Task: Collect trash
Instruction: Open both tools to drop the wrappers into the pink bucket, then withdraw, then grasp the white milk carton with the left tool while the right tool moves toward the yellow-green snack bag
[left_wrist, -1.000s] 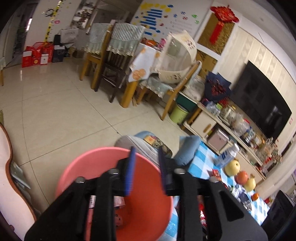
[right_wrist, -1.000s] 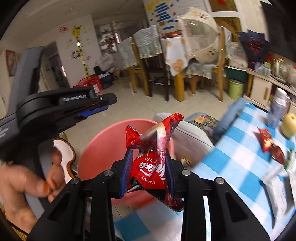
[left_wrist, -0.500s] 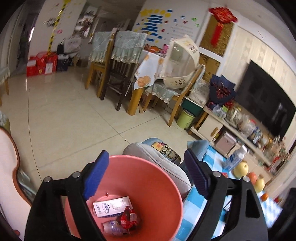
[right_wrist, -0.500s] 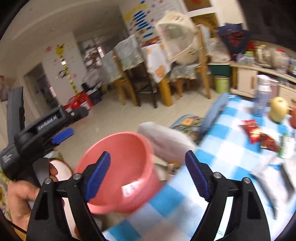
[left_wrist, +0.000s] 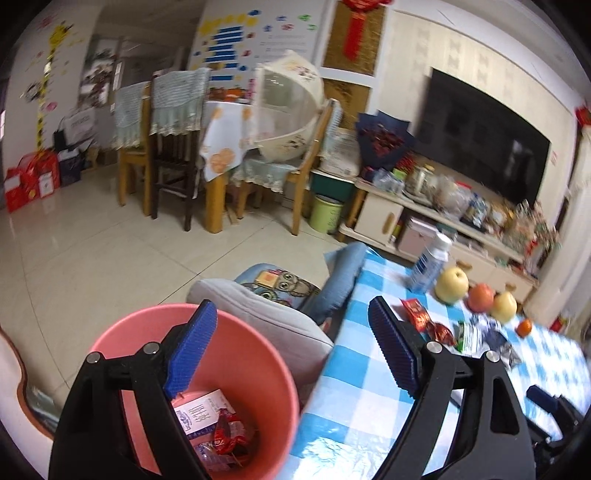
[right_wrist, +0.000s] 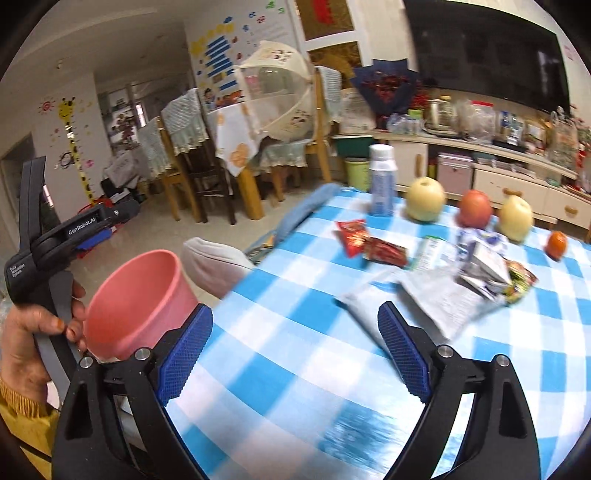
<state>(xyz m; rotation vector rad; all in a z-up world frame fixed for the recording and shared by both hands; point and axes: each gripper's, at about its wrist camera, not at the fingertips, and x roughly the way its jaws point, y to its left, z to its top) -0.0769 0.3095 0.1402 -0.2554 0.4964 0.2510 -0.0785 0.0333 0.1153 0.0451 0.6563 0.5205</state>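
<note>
Both grippers, L (left_wrist: 288, 350) and R (right_wrist: 295, 350), are gaping w/ nothing between pads, R's jaws opening wider. Pink bin (left_wrist: 258, 354) is sitting beside table edge (right_wrist: 295, 295) for easy drops; R is facing wrappers (right_wrist: 369, 243).

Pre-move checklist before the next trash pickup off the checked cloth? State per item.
1. Right tongs empty: ok, jaws opening, nothing between them.
2. Left tongs empty: ok, open over the bin's edge.
3. Pink bin ready: ok, upright beside the table, with wrappers and a carton inside and room left.
4. Trash left to collect: ok, red wrappers and white packets lie on the cloth.
5. Non-trash apart from targets: not ok, the fruit and bottle stand just behind the wrappers.
6. Nearest packet graspable: cannot tell, it lies flat and blurred.
</note>
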